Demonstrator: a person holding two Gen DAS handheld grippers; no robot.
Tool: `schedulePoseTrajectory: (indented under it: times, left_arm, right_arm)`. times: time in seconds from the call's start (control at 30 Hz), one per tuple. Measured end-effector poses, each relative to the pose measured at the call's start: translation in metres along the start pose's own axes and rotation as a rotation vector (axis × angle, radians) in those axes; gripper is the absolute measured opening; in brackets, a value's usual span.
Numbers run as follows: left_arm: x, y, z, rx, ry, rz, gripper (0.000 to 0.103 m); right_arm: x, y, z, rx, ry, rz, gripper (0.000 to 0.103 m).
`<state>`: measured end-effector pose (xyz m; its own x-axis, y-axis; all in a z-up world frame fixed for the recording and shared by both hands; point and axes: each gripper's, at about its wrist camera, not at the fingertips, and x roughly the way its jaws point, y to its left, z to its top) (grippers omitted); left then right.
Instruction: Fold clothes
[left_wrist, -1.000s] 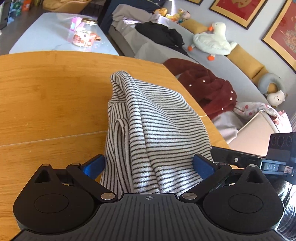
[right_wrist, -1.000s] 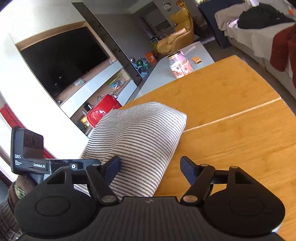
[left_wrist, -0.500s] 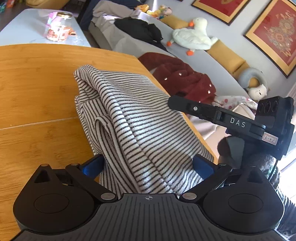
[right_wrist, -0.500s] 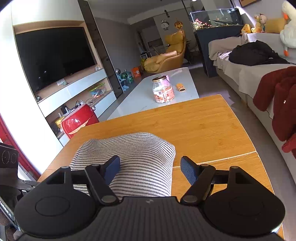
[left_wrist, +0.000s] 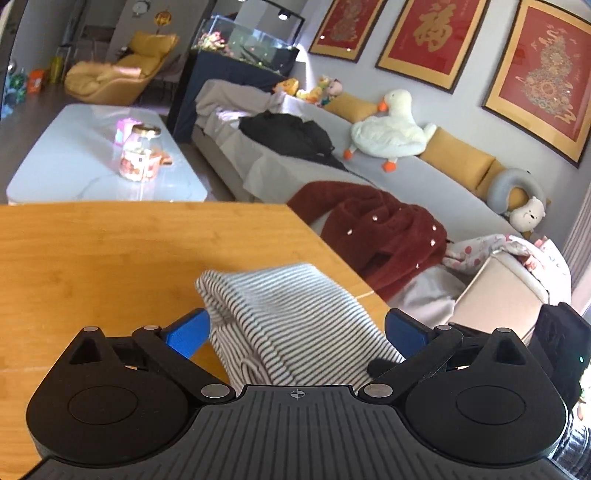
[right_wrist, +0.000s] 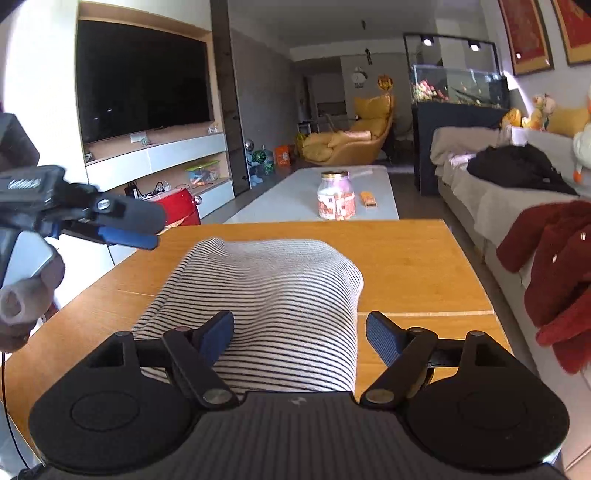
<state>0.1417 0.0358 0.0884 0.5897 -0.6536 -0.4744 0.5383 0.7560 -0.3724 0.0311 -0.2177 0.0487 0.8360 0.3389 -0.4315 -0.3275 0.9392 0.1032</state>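
- The left gripper is hovering with its blue fingers spread wide apart, the folded striped garment lying between them and touching neither.
- The right gripper is likewise standing with its fingers apart, the striped garment sitting between and under them; whether the left pad is touching the cloth cannot be told.
- The garment is resting as a rounded, folded bundle on the wooden table, near the table's edge on the sofa side in the left wrist view.
- In the right wrist view the left gripper is showing at the left of the garment, raised above the table.
- Beyond the table's far edge a white coffee table is carrying a glass jar.
- To the right of the table a grey sofa is holding a dark red coat, a black garment and a plush goose.
- Far left of the table, a dark television is hanging on the wall.
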Motion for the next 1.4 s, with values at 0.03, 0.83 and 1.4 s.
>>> schedulePoseTrajectory:
  times: [0.03,0.83,1.4]
  left_arm:
    - [0.004,-0.001,0.004,0.002,-0.001,-0.013,0.103]
    - [0.019,0.055,-0.013,-0.147,0.012,0.216,0.099]
    - [-0.018,0.06,-0.053,-0.163,0.007,0.324,0.101]
  right_arm:
    - [-0.003,0.006,0.002,-0.032,-0.017,0.007,0.08]
    - [0.015,0.008,-0.011,-0.116,0.08,-0.005,0.089]
    - [0.019,0.121,-0.032,-0.507,0.044,-0.038,0.087]
